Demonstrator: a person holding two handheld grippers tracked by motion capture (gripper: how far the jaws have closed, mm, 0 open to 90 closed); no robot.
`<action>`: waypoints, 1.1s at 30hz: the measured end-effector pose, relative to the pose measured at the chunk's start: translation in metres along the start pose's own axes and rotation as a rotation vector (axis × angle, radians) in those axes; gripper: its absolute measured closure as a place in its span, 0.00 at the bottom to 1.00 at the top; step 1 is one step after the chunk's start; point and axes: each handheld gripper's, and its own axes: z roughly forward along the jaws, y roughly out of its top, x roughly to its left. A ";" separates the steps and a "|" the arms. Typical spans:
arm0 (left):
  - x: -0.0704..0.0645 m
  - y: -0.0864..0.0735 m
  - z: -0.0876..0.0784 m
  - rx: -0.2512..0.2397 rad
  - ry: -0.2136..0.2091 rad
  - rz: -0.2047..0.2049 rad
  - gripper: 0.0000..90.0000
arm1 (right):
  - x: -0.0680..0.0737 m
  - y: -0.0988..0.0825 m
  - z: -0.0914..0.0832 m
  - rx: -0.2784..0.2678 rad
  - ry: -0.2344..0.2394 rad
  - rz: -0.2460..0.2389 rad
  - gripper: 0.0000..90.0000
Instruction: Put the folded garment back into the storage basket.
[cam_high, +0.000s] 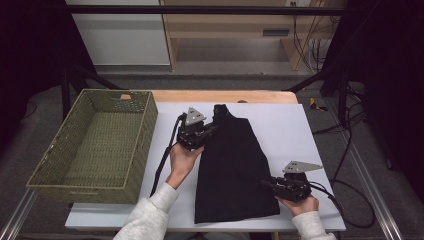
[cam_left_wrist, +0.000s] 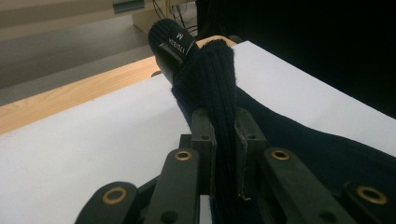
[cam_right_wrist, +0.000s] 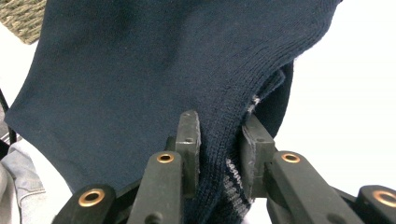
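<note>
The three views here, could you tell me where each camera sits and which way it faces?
High view: above the person's side, facing forward and down at the table; forearms, hands, both grippers show.
Left gripper view: on the left gripper, facing along its jaws, shut on the dark knit garment.
Right gripper view: on the right gripper, jaws shut on the hem.
All share the garment.

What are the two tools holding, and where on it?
Both grip the dark knitted garment: the left tool pinches its ribbed top near the label, the right tool its lower edge.
</note>
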 end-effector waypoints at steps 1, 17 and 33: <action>-0.001 0.001 -0.002 -0.005 0.001 -0.001 0.90 | 0.001 0.001 0.000 -0.002 -0.001 -0.006 0.81; -0.008 0.019 -0.024 -0.040 0.004 0.025 0.91 | 0.012 0.012 -0.004 -0.039 0.002 -0.018 0.82; -0.012 0.044 -0.051 -0.083 0.015 0.059 0.91 | 0.021 0.029 -0.007 -0.101 0.004 -0.047 0.82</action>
